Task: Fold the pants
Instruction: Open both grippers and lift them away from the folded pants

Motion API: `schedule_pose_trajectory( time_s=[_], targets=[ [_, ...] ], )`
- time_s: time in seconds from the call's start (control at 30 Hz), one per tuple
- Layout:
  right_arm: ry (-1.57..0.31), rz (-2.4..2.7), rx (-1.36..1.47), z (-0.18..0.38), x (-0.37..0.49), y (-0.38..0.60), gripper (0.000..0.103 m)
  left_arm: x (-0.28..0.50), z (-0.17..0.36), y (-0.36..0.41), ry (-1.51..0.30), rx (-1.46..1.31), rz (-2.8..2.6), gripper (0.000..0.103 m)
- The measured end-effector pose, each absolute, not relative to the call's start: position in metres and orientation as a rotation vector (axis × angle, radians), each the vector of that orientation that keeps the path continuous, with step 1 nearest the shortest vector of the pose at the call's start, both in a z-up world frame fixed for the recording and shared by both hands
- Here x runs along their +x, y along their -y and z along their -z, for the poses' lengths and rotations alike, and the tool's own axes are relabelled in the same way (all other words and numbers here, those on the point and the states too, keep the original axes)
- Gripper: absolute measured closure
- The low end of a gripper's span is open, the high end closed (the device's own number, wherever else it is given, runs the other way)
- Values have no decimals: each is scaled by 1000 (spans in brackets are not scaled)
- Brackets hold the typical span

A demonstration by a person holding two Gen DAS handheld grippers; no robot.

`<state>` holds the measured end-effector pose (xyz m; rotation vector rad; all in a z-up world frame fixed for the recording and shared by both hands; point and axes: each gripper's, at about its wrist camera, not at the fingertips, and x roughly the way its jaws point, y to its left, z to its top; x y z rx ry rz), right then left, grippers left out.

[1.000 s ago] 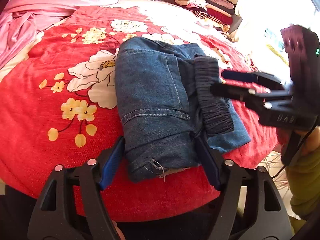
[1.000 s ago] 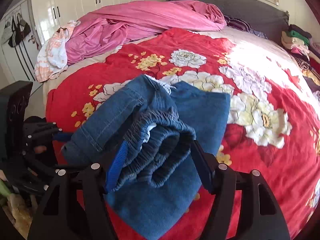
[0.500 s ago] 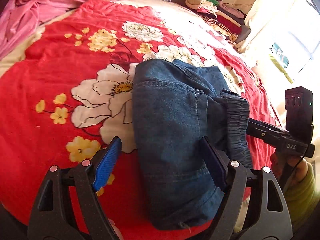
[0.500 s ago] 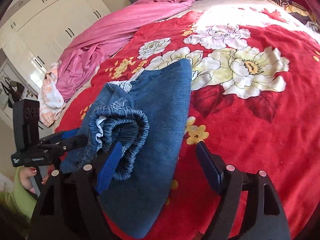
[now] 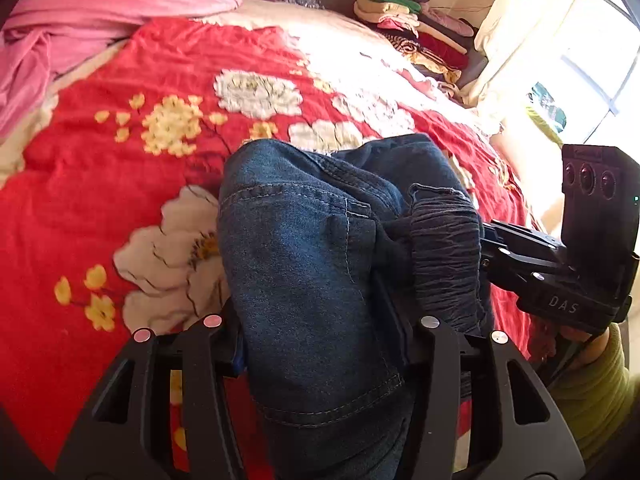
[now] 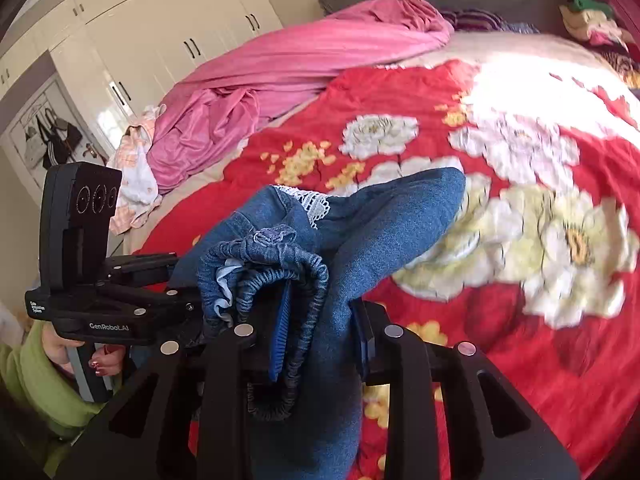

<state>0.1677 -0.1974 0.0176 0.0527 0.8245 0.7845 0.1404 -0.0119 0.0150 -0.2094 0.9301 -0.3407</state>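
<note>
From the left wrist camera we see our left gripper (image 5: 320,336) pinching the folded pants (image 5: 312,264), whose length runs away from us over the red floral blanket (image 5: 100,160); our right gripper (image 5: 486,246) meets the gathered waistband (image 5: 444,252). A clothes stack (image 5: 416,28) sits beyond.

The right wrist camera alone shows our right gripper (image 6: 320,336) clamped on the denim, lace trim (image 6: 314,202), and the wardrobe (image 6: 160,40).

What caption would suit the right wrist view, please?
Right gripper clamps folded jeans above a red floral blanket.
</note>
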Motion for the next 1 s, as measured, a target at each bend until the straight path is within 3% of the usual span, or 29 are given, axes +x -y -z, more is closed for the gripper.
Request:
schedule_pose_trajectory(
  time_s=[0.23,0.47,0.57,0.63,0.77,0.83,1.0],
  targets=[
    [-736,-743,-32,-38,231,161,78,198,-38,-11,-898,-172,240,60],
    [-821,-655,-87,-6,279,138,75,240,-12,-19,-959,-153,186,59],
    [-875,-605,-102,11,283,140,56,239,0,-22,-966,-149,176,49],
    [-896,-557,-85,18,283,148,35,235,3,-25,-968,-157,171,42],
    [-911,-505,-50,22,282,163,30,225,2,-28,-950,-138,154,33],
    [-908,-478,-69,21,279,165,23,221,2,-30,-946,-139,148,30],
    [-882,-439,-95,17,265,171,20,210,-2,-36,-928,-144,131,22]
  ],
)
